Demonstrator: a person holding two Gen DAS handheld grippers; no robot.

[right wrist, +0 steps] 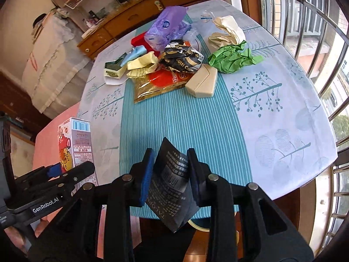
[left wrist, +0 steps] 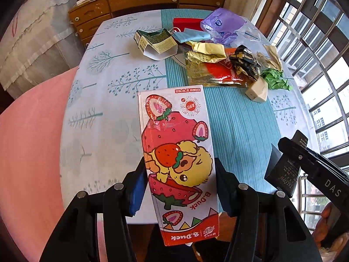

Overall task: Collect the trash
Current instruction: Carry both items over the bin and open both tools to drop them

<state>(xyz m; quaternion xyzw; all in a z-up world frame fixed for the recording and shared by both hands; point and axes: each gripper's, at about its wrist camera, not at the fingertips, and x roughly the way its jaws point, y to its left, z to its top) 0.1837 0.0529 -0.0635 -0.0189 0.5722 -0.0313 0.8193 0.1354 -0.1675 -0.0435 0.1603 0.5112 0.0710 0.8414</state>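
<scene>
Table: the round table (right wrist: 283, 100) with its blue and white tree-pattern cloth carries the rest of the trash, gathered at the far side, well apart from both grippers.
Trash pile: the purple plastic bag (right wrist: 165, 28), the crumpled green paper (right wrist: 231, 59), the beige flat box (right wrist: 202, 84), the red and gold wrapper (right wrist: 157, 85), the black crumpled wrapper (right wrist: 183, 57) and the torn green carton (left wrist: 152, 41) lie close together, some touching and overlapping.
Step in hand: as I judge it, both hands carry one piece each away from the table toward a place for the trash; no bin shows in either view, so I cannot tell where it stands.
How to do it well: keep both grips firm until each piece is above the container, keep the two grippers apart so the pieces do not knock together, and release one after the other. The long carton can swing around its held part, so a slow turn is safer.
Strawberry carton: the tall B.Duck carton (left wrist: 176, 163) is off the table, above its near edge.
Left gripper: the left gripper (left wrist: 178, 187) stands about half wide, and its blue pads press the two long sides of the carton near its lower half.
Black packet: the thin black packet (right wrist: 172, 183) with white print is folded into a V shape, also lifted above the near edge.
Right gripper: the right gripper (right wrist: 169, 174) is narrow, and its pads squeeze the packet from both sides.
</scene>
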